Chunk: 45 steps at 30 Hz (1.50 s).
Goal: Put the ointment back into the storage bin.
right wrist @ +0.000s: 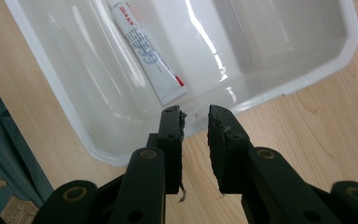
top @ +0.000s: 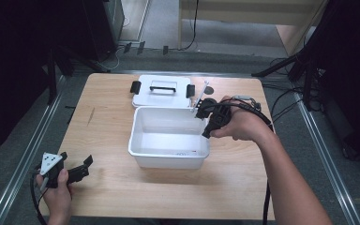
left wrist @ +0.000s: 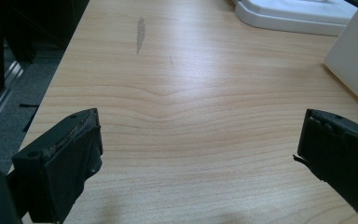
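A wooden worktop (top: 112, 136) carries a white plastic box (top: 168, 157), open at the top, standing near the middle and a little toward the far edge. Just behind it, touching or nearly touching its far rim, lies the box's white lid (top: 161, 96), flat, with a black handle (top: 162, 87) on top and a black clip at each end.

Inside the box a white tube (right wrist: 147, 51) with blue print and a red mark at its flat end lies on the bottom, close to one long wall; in the high view it is only a faint streak by the near wall.

The right gripper (top: 205, 119) hangs over the box's right rim, held in the person's right hand (top: 241, 125), jaws pointing down. In the right gripper view its jaws stand only a narrow gap apart, nothing between them, with their tips over the rim of the box and the tube's flat end just beyond them.

The left gripper (top: 88, 166) is near the worktop's near left corner, held low in the left hand (top: 56, 190). Its jaws are spread wide and hold nothing; the left gripper view shows bare wood between them, with a dark smudge (left wrist: 140, 32) on the worktop farther off.
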Motion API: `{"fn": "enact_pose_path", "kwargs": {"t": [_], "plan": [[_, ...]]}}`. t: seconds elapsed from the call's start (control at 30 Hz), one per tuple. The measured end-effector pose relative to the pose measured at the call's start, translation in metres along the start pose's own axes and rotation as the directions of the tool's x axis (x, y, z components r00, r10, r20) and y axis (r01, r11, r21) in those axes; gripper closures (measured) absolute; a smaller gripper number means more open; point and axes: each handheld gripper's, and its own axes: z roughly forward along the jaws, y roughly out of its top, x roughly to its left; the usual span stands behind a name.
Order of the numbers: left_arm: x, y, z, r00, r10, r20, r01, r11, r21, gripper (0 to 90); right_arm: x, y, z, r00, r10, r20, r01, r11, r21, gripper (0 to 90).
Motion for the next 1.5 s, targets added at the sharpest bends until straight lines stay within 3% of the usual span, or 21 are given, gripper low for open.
{"fn": "enact_pose_path", "kwargs": {"t": [0.47, 0.9, 1.17, 1.37, 1.5], "plan": [[0.000, 0.000, 0.000, 1.0000, 0.000, -0.001, 0.000, 1.0000, 0.001, 0.2, -0.011, -0.025, 0.001, 0.9988, 0.050, 0.005, -0.050, 0.999, 0.006, 76.3], [0.000, 0.000, 0.000, 1.0000, 0.002, -0.002, -0.002, 1.0000, 0.001, 0.2, -0.021, -0.053, 0.018, 0.9939, 0.109, -0.016, -0.109, 0.994, 0.005, 75.6], [0.000, 0.000, 0.000, 1.0000, 0.003, -0.002, -0.003, 1.0000, 0.001, 0.2, -0.027, -0.074, 0.033, 0.9882, 0.153, 0.003, -0.153, 0.988, -0.022, 66.8], [0.000, 0.000, 0.000, 1.0000, 0.004, -0.003, -0.004, 1.0000, 0.001, 0.2, -0.030, -0.093, 0.047, 0.9732, 0.226, 0.040, -0.221, 0.970, -0.101, 52.0], [-0.001, 0.000, 0.000, 1.0000, 0.003, -0.004, -0.003, 1.0000, 0.001, 0.2, -0.032, -0.105, 0.054, 0.9626, 0.265, 0.055, -0.253, 0.954, -0.161, 48.2]]}}
